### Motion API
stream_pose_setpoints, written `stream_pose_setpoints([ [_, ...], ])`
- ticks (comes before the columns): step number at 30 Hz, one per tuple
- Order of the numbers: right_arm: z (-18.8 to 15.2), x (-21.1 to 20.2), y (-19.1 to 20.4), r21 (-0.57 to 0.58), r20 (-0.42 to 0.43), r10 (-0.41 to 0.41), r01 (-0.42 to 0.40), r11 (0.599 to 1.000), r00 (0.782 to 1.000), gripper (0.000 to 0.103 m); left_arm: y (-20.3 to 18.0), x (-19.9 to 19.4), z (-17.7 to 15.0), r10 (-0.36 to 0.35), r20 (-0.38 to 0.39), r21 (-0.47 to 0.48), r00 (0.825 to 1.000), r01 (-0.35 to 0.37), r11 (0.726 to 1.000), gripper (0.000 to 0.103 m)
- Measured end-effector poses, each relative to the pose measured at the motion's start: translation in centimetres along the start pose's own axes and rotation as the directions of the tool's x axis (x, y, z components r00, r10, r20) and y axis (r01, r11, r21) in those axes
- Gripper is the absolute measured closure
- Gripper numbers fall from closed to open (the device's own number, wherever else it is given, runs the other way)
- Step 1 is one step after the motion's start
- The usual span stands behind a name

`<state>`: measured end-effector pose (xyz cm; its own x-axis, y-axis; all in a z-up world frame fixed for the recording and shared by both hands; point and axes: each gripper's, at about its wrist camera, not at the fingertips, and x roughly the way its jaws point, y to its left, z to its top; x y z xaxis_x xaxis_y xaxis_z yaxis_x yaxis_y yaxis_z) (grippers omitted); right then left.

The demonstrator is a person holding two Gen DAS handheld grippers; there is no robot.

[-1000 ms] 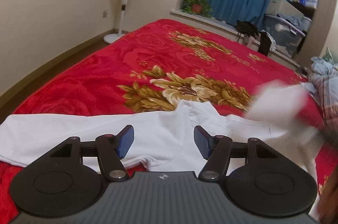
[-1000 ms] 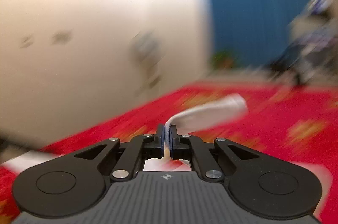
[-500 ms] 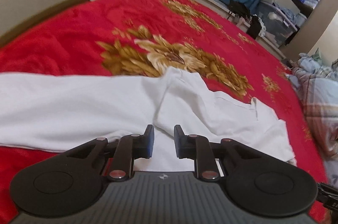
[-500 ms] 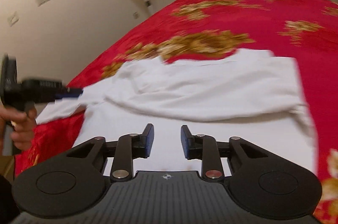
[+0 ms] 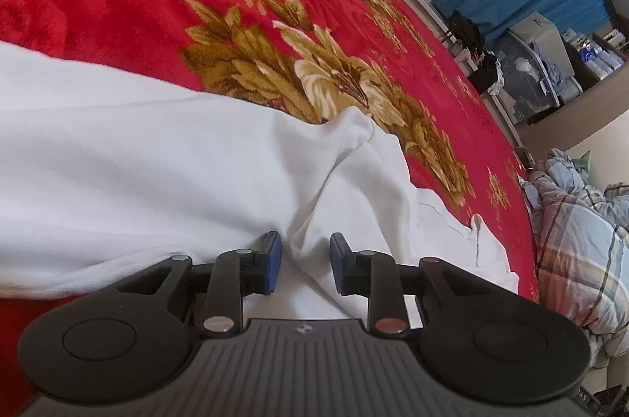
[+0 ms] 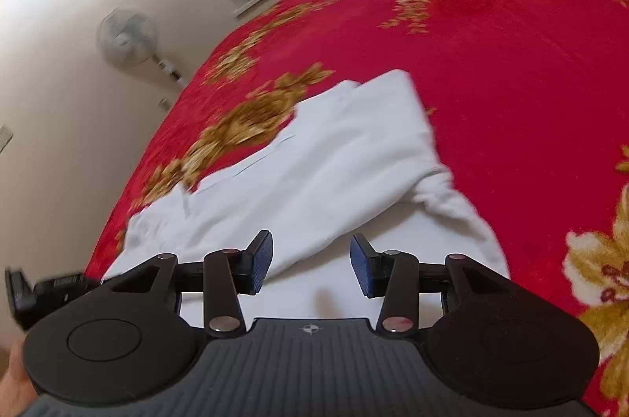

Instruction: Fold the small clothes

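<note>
a white garment (image 5: 165, 165) is being shown lying on the red blanket (image 5: 118, 4) that covers the bed, close to the bed's near edge, with both tools hanging over that edge. one fold is being judged as already made: in the right wrist view a sleeve-like flap (image 6: 338, 141) is lying across the body of the garment, its cuffed end bunched toward the right. the rest is being judged as still open, since a long white stretch is running off to the left in the left wrist view, and a raised ridge (image 5: 354, 141) is standing where the layers meet. further folds and some smoothing are being expected.

the left gripper (image 5: 302, 261) is being held with its jaws fairly narrow; they have just been opening slightly, and a soft tuck of the white cloth is sitting between the blue pads without being pressed. the right gripper (image 6: 311, 263) is being held wider, its jaws having just been opening, and nothing is being gripped; flat cloth is lying beneath the gap.

the garment is being read as thin, limp knit with stitched seams, draping in soft rolls. the blanket is being seen as plush and thick, patterned with gold flowers (image 5: 338, 86). the pads are showing a fine ribbed texture.
</note>
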<state>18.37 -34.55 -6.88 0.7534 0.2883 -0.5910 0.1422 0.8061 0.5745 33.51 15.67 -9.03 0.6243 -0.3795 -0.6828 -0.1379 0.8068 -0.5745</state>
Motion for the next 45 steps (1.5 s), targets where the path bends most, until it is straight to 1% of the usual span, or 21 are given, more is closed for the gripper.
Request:
stream_pose_setpoints([
  [2, 0.4, 0.7, -0.6, 0.019, -0.003, -0.001, 0.001, 1.0, 1.0, 0.057, -0.7, -0.5, 0.2, 0.003, 0.017, 0.031, 1.0, -0.003, 1.0, 0.095],
  [6, 1.4, 1.7, -2.3, 0.107, 0.007, -0.012, 0.011, 0.994, 1.0, 0.057, -2.1, -5.1, 0.7, -0.029, 0.146, 0.026, 0.989, 0.025, 0.999, 0.097],
  [8, 1.8, 2.3, -3.2, 0.163, 0.019, -0.028, 0.024, 0.986, 0.999, 0.058, -2.9, -8.0, 0.3, -0.016, 0.212, 0.042, 0.977, 0.007, 0.999, 0.096],
  [9, 2.0, 2.6, -3.7, 0.193, 0.019, -0.03, 0.026, 0.981, 0.999, 0.062, -3.2, -8.8, -0.2, 0.009, 0.214, 0.052, 0.977, -0.021, 0.998, 0.096],
  [10, 2.1, 2.9, -4.2, 0.223, 0.013, -0.026, 0.022, 0.975, 1.0, 0.067, -3.2, -8.9, -0.7, 0.039, 0.185, 0.05, 0.982, -0.049, 0.998, 0.096],
  [12, 1.9, 3.3, -4.7, 0.251, 0.006, -0.035, 0.032, 0.967, 0.999, 0.088, -2.4, -7.5, -1.6, 0.094, 0.049, 0.026, 0.994, -0.096, 0.995, 0.096],
  [13, 1.8, 3.2, -4.7, 0.25, 0.009, -0.061, 0.057, 0.966, 0.998, 0.103, -2.0, -6.7, -1.9, 0.104, -0.006, 0.016, 0.995, -0.103, 0.994, 0.096],
  [15, 1.7, 2.1, -4.9, 0.294, 0.027, -0.134, 0.12, 0.948, 0.991, 0.103, -1.9, -6.6, -2.0, 0.115, -0.002, 0.015, 0.993, -0.115, 0.993, 0.096],
  [17, 2.0, 0.7, -4.7, 0.32, 0.035, -0.184, 0.163, 0.933, 0.982, 0.103, -2.5, -6.9, -1.8, 0.121, 0.024, 0.052, 0.992, -0.122, 0.991, 0.096],
  [20, 2.5, -0.3, -4.7, 0.274, 0.043, -0.261, 0.24, 0.931, 0.964, 0.103, -2.7, -7.3, -1.5, 0.146, 0.034, 0.074, 0.989, -0.148, 0.986, 0.095],
  [22, 2.6, -0.2, -5.2, 0.285, 0.042, -0.214, 0.194, 0.939, 0.976, 0.1, -3.1, -8.0, -1.7, 0.19, 0.087, 0.093, 0.978, -0.198, 0.976, 0.095],
  [24, 2.7, 0.0, -4.3, 0.271, 0.06, -0.137, 0.116, 0.956, 0.989, 0.099, -3.7, -8.4, -1.7, 0.183, 0.115, 0.12, 0.976, -0.197, 0.973, 0.095],
  [25, 2.7, 0.3, -3.8, 0.252, 0.061, -0.113, 0.094, 0.963, 0.992, 0.095, -3.9, -8.7, -1.5, 0.17, 0.122, 0.132, 0.978, -0.186, 0.974, 0.095],
  [27, 2.6, 1.4, -3.2, 0.248, 0.028, -0.062, 0.053, 0.967, 0.998, 0.065, -4.2, -9.0, -1.5, 0.153, 0.13, 0.148, 0.98, -0.171, 0.974, 0.093],
  [29, 2.2, 2.6, -3.2, 0.258, -0.022, -0.075, 0.078, 0.963, 0.997, 0.062, -4.2, -8.7, -1.5, 0.136, 0.108, 0.155, 0.985, -0.152, 0.976, 0.091],
  [31, 1.8, 3.7, -3.8, 0.27, -0.058, -0.091, 0.103, 0.957, 0.994, 0.063, -4.2, -8.3, -1.5, 0.125, 0.079, 0.154, 0.989, -0.136, 0.979, 0.09],
  [35, 2.1, 4.1, -4.2, 0.254, -0.039, -0.1, 0.107, 0.961, 0.994, 0.069, -4.4, -7.7, -1.7, 0.112, 0.056, 0.172, 0.992, -0.12, 0.978, 0.085],
  [37, 2.5, 4.0, -4.3, 0.262, -0.031, -0.108, 0.112, 0.959, 0.994, 0.081, -4.6, -7.3, -2.0, 0.112, 0.051, 0.186, 0.992, -0.12, 0.975, 0.085],
  [38, 2.6, 3.9, -4.5, 0.274, -0.027, -0.115, 0.118, 0.955, 0.993, 0.096, -4.7, -7.1, -2.1, 0.112, 0.048, 0.193, 0.993, -0.119, 0.974, 0.085],
  [41, 2.5, 3.0, -5.0, 0.308, -0.02, -0.123, 0.123, 0.943, 0.992, 0.099, -5.5, -6.5, -2.6, 0.099, 0.032, 0.216, 0.995, -0.103, 0.971, 0.085],
  [45, 2.4, 2.3, -4.3, 0.279, -0.021, -0.175, 0.174, 0.944, 0.984, 0.099, -6.4, -5.7, -3.3, 0.094, 0.019, 0.273, 0.995, -0.095, 0.957, 0.085],
])
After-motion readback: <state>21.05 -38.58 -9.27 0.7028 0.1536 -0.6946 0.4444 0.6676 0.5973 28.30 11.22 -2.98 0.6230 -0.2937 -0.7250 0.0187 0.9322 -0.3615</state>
